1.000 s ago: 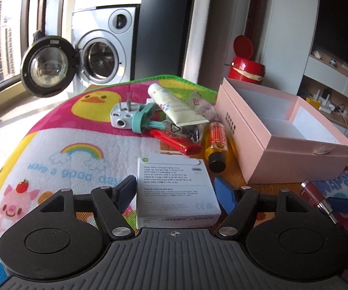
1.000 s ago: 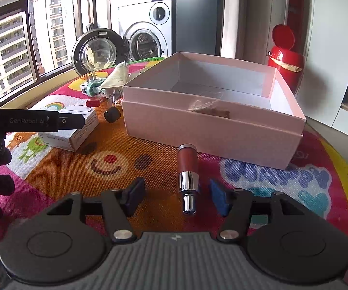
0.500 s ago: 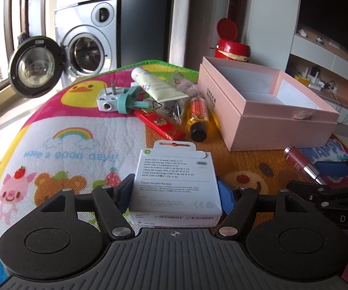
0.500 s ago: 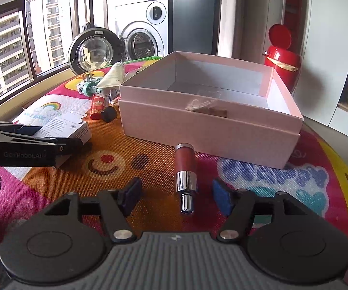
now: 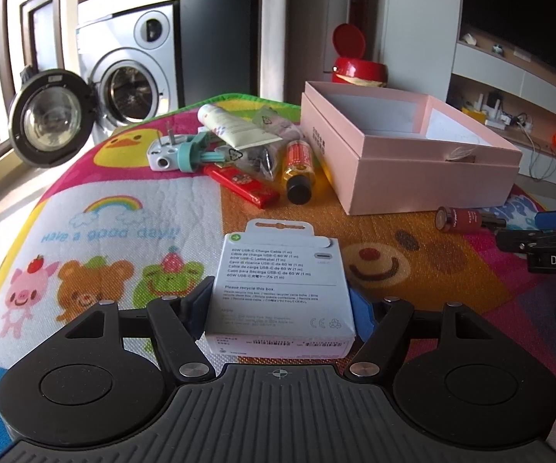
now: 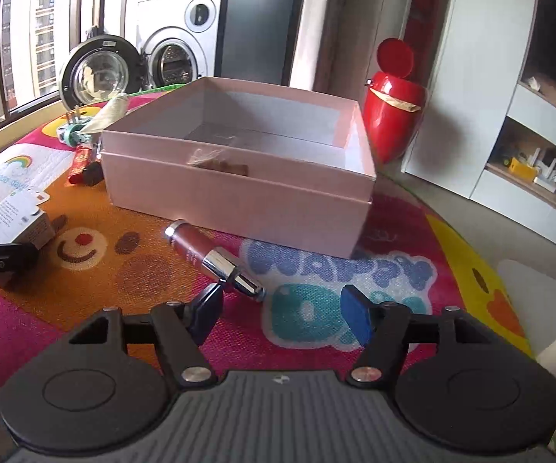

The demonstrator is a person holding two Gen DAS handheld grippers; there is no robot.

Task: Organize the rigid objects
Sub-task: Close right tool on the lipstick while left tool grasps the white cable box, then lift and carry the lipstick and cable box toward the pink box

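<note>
White cable box [image 5: 282, 289] upright-tilted on mat; lipstick tube [image 6: 210, 256] lying flat just before open pink box [image 6: 239, 193].

Right gripper [image 6: 282, 306] spreads wide over the mat [image 6: 355, 343], lipstick [image 6: 212, 256] lying slantwise just beyond its left finger, pink box [image 6: 239, 200] sitting open behind.

Left gripper [image 5: 280, 308]: low centre of left wrist view, pointing down and forward. Jaws wide, blue pads against both sides of white cable box [image 5: 281, 289]; box gripped.

Right gripper [image 6: 282, 308]: low centre of right wrist view, angled down. Jaws apart, nothing pressed by pads. Left finger tip just beside lipstick [image 6: 216, 260], whether touching unclear.

Each gripper shows at edge of other's view: right gripper mid right, left gripper mid left.
</note>
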